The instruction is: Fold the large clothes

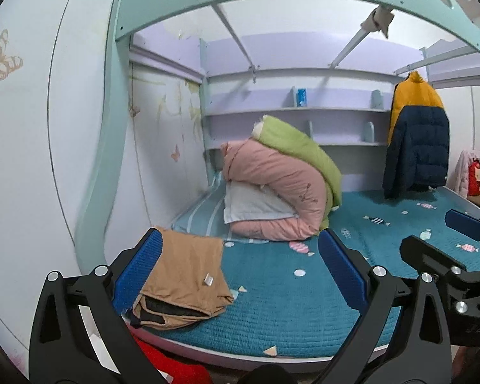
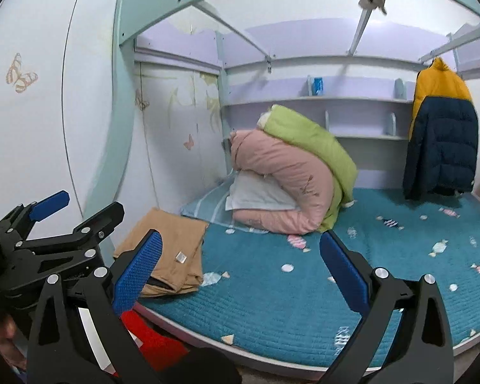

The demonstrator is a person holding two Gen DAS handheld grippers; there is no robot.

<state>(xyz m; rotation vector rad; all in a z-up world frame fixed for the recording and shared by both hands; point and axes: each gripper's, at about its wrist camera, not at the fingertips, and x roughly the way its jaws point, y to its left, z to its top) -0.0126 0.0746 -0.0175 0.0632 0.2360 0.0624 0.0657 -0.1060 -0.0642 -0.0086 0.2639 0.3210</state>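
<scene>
We are hovering both released grippers, left gripper [image 1: 240, 256] and right gripper [image 2: 240, 256], beside the folded tan garment [image 1: 185, 278], judging the red garment [image 2: 150, 342] below the bed's edge [image 1: 272, 356] worth gathering evenly.

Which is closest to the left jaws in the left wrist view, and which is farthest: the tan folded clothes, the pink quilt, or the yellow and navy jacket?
1. Tan folded clothes: right by the left gripper, near bed edge.
2. Pink quilt: middle of the bed, farther back.
3. Yellow and navy jacket: hanging at the far right.
</scene>
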